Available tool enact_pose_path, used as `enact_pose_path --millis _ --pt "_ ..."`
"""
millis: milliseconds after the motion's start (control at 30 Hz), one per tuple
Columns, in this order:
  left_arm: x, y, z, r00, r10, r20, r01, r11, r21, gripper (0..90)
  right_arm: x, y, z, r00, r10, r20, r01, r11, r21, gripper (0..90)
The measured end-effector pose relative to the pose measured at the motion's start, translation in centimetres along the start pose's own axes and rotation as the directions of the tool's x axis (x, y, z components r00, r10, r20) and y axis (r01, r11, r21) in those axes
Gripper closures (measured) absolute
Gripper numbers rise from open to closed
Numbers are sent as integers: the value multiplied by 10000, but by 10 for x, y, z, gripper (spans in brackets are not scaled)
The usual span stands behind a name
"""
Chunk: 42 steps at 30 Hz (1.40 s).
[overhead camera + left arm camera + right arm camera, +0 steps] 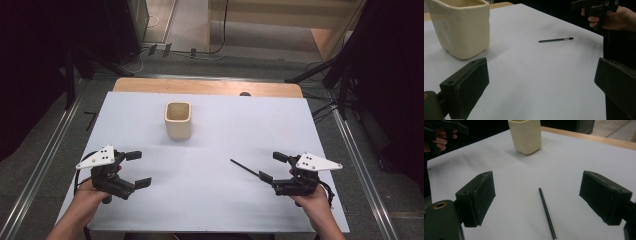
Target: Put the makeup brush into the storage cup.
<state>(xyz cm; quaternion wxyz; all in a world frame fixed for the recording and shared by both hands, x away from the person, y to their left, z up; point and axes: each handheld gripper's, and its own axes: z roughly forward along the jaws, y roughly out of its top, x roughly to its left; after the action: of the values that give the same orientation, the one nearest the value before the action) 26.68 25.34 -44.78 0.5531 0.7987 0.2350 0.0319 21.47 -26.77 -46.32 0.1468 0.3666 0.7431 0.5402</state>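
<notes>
Cream squarish cup (178, 120), open top, glossy, slightly dented walls, upright upper centre of high view on white table (220, 200). Thin black stick (244, 168), pale band near one end, lying flat right of centre, well apart from cup. Left claw (135, 169) lower left, hand-held, jaws spread wide, empty, low above table. Right claw (273, 167) lower right, jaws released, empty, stick's near end lying between them in right gripper view.

High cam overhead, gripper cams low
</notes>
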Motion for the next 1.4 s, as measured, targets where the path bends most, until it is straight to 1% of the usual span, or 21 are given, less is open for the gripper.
enact_pose_path --millis 300,333,467,567,700,833,900,1033,1100,1133,1233,1400 --pt "0 0 0 10000 66 -24 -66 10000 -39 0 0 0 0 10000 20 -44 -20 10000 -40 139" --pt "0 0 0 10000 36 7 -36 9999 -98 0 0 0 0 10000 55 -56 -55 10000 -44 139" --pt "1 0 0 10000 93 -21 -93 10000 -7 0 -1 0 1 9999 129 -115 -129 9999 -74 139" --pt "2 0 1 10000 -8 4 8 10000 -85 0 -3 0 1 9996 234 -173 -236 9997 -83 140" --pt "3 0 2 10000 20 -14 -20 10000 -42 0 -4 0 1 9995 251 -199 -254 9996 -156 139" --pt "4 1 3 10000 18 -7 -18 10000 -93 0 -6 -1 2 9997 228 -118 -229 9997 -124 139" --pt "5 1 4 10000 8 -31 -8 10000 -67 0 -6 -1 2 9996 244 -108 -245 9996 -122 139" --pt "5 2 5 10000 -13 -95 13 10000 -13 0 -10 -2 1 9994 335 49 -334 9994 -52 139" --pt "4 3 5 10000 -20 -67 20 10000 -6 0 -11 -2 1 9994 356 51 -356 9994 -9 139" --pt "4 3 6 10000 11 -73 -11 10000 -1 0 -12 -1 1 9996 275 89 -275 9996 -32 139" --pt "2 3 6 10000 35 -75 -34 10000 87 0 -13 -1 2 9995 264 172 -264 9997 13 139" --pt "1 3 6 10000 43 -49 -43 9999 101 0 -11 1 5 9994 76 326 -81 9998 172 138"
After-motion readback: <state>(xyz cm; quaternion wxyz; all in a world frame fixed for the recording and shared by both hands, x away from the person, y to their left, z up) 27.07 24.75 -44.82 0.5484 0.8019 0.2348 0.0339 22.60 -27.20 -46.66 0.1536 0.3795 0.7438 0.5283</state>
